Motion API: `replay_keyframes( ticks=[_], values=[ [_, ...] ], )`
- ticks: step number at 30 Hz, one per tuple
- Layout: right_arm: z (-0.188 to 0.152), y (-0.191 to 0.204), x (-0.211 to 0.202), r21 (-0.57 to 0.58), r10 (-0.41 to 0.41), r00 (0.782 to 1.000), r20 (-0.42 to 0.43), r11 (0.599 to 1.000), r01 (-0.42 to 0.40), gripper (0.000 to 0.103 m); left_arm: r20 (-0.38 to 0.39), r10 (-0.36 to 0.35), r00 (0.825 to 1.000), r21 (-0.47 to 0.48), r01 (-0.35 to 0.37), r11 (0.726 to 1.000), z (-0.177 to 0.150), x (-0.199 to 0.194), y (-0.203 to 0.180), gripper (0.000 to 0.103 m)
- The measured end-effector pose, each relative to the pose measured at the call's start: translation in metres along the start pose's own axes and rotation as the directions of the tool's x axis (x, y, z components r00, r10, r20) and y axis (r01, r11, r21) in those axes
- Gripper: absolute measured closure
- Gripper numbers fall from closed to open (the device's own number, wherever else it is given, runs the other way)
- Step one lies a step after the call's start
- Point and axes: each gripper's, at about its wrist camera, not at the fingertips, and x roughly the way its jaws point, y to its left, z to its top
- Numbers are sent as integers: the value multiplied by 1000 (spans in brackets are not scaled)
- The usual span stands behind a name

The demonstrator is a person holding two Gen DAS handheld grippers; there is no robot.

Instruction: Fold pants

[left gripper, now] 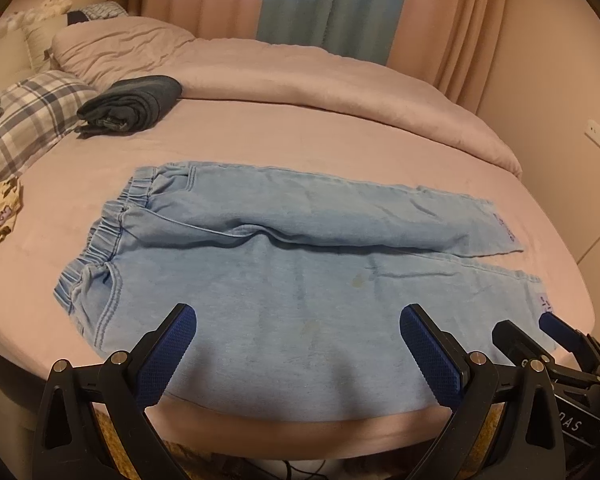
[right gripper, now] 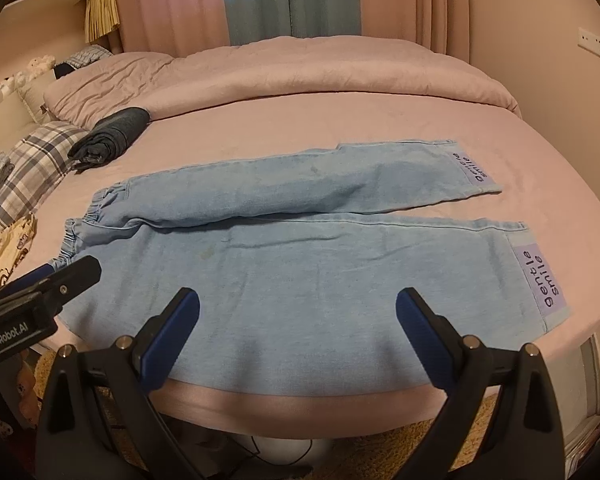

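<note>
Both grippers' ribbed blue fingers (left gripper: pixel 168 356) gape empty (wide) over flat denim pants (left gripper: pixel 284 272).

Pants (left gripper: pixel 284 264) lie flat on bed (left gripper: pixel 340 128), before you; waistband at your left, leg cuffs at your right, one leg behind other. Your left gripper (left gripper: pixel 298 322) sits at near edge toward waistband, your right gripper (right gripper: pixel 298 304) beside it toward cuffs. Folded garment (left gripper: pixel 134 104) lies behind pants at left, next to pillow (left gripper: pixel 28 116). Duvet (left gripper: pixel 320 76) bunched along far side.
</note>
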Motion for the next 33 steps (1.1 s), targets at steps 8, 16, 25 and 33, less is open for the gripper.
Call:
replay_keyframes(
  ticks=[8,16,25,33],
  values=[
    [2,0,3,4,18,1000,-2,1000,-18,4,18,-3,1000,13,3,1000,0,-2,-3,1],
    [2,1,1,-4,19,1000,-2,1000,-19,4,30,-23,999,-5,23,1000,1,-3,-1,1],
    [1,3,4,-3,18,1000,-13,1000,-18,4,11,-18,1000,-11,18,1000,-1,-2,2,1],
    [1,2,5,-5,17,1000,-17,1000,-17,4,23,-12,1000,-5,12,1000,-1,-1,2,1]
  ],
)
